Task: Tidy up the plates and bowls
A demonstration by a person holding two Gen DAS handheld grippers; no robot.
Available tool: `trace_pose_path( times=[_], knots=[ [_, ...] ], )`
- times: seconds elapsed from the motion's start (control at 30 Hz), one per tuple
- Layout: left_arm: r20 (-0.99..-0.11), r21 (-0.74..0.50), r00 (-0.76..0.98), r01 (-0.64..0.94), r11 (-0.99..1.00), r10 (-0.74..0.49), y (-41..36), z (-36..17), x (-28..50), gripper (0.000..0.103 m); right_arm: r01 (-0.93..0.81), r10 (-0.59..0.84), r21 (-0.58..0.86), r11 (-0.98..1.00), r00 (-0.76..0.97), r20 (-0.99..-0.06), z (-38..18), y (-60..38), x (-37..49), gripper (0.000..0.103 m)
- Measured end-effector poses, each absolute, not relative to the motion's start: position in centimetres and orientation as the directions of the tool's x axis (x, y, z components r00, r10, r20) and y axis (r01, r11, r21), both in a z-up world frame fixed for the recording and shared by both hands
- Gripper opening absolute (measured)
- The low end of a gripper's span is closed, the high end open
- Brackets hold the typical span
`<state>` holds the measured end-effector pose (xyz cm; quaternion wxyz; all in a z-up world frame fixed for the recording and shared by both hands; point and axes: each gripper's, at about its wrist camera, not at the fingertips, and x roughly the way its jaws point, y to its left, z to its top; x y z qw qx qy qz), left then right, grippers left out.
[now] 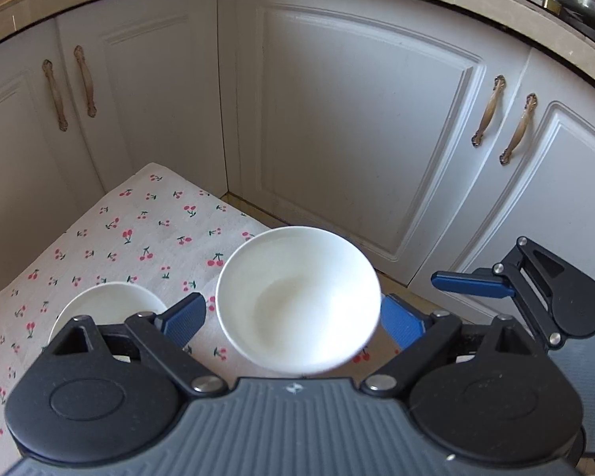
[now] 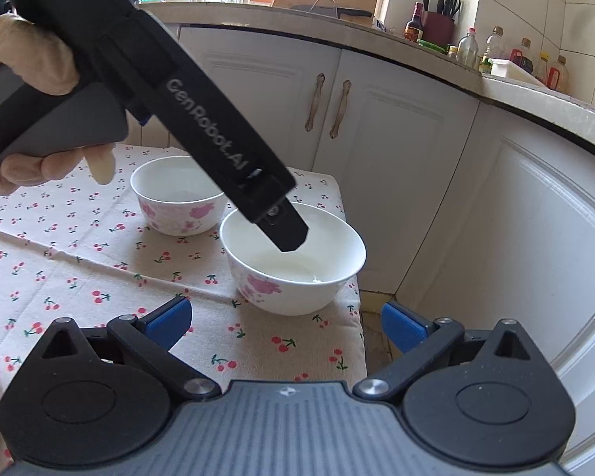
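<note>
**Left gripper poised over the near bowl, nothing yet gripped**

The small table covered with a cherry-printed cloth (image 2: 59, 269) was seen standing against the white kitchen cabinets (image 2: 396, 139), and two white porcelain bowls with pink flower prints were set on its far right corner. The nearer bowl (image 2: 293, 261) was placed close to the table's right edge, and the farther bowl (image 2: 178, 194) was seen just beside it, to the left and behind; whether the two touched could not be told. A white plate (image 1: 107, 301) was partly seen at the left of the left wrist view, largely hidden behind the gripper body.

The left gripper (image 1: 293, 317) was held above the nearer bowl with its blue-padded jaws spread wide, wider than the bowl's rim, and nothing was clasped between them. In the right wrist view one black finger was seen reaching over the bowl's mouth, probably so that the rim could be pinched between the pads. The right gripper (image 2: 287, 319) was held back over the cloth's near edge, its jaws likewise wide apart and empty, apparently kept out of the way.

The bowls were judged not yet stacked; a grip on the rim would be needed first.
</note>
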<state>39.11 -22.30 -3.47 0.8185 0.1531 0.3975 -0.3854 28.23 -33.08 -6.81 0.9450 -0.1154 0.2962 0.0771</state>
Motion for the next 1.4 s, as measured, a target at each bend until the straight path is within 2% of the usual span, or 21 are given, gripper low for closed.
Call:
trace_pose_path(
  times=[0.43,0.63,0.87,1.4],
  knots=[
    [-0.805,-0.061,0.347,0.758,0.649,-0.482,-24.4,-6.2,42.5,0.093,-0.241,0.104,-0.157,0.958,0.801,-0.59,-8.5,-33.0,31.2,0.103],
    [-0.811,-0.065,0.333,0.766,0.64,-0.481,-24.6,-6.6,42.7,0.087,-0.227,0.1,-0.147,0.963,0.803,-0.588,-8.7,-33.1,31.8,0.091],
    [-0.813,-0.078,0.313,0.777,0.625,-0.491,-25.0,-7.0,43.0,0.08,-0.219,0.112,-0.118,0.969,0.807,-0.579,-8.4,-33.5,32.0,0.089],
    [-0.817,-0.073,0.312,0.778,0.624,-0.485,-25.0,-7.0,42.8,0.078,-0.218,0.115,-0.112,0.97,0.807,-0.579,-8.1,-33.5,32.0,0.086]
  ],
)
